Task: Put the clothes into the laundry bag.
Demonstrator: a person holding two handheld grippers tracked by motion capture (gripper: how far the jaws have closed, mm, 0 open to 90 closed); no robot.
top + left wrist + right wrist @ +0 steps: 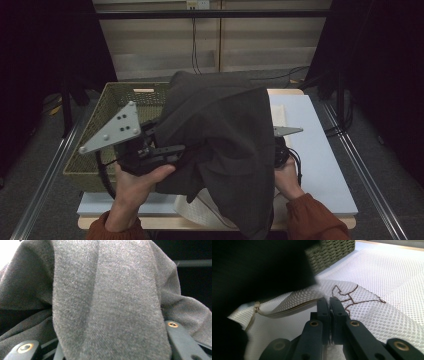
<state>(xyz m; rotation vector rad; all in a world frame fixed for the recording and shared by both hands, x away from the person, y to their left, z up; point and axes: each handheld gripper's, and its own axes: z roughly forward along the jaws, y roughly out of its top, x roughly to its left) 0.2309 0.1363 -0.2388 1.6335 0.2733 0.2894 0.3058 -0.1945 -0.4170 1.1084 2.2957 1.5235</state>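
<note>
One dark grey garment (220, 145) of thick, softly napped cloth is seen at the centre of the high view, draped in heavy folds above one white mesh laundry bag (372, 290) that is laid flat on the pale worktop (320, 150). One woven, rectangular basket (100, 125) is seen at centre left. Of the two tools, the left hand-held gripper (172, 150) is held partly closed with a fold of the garment between its jaws, while the right hand-held gripper (329, 302) is pinched tight on the mesh beside the bag's single zip (287, 308).
</note>
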